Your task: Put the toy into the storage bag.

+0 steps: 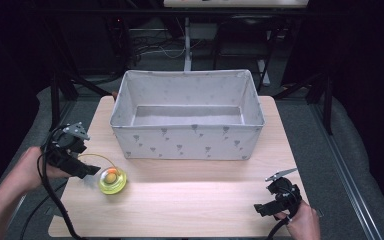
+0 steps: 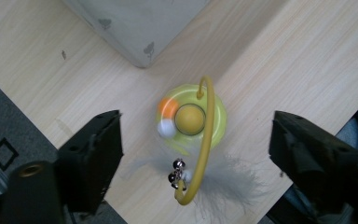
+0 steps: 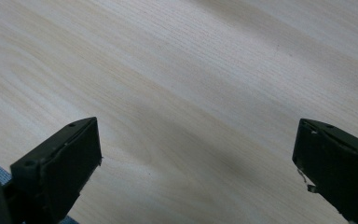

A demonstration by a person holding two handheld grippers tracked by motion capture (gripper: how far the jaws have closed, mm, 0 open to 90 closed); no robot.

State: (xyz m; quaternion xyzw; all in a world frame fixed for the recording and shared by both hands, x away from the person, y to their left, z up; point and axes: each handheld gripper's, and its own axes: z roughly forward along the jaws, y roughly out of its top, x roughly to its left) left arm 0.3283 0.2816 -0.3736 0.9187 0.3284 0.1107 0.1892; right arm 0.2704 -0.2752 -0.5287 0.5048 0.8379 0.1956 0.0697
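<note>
Your left gripper, fingers open and holding nothing, hangs directly above the toy; its wand runs crosswise to the finger gap.

Yellow cat toy: round translucent base standing upright on the wooden table, near the fabric box corner; curved yellow wand carries bells and grey feather.

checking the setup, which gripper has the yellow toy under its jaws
The left gripper: its open jaws frame the yellow toy with its wire hoop, bells and feather. The right gripper has bare table between its jaws.
</note>
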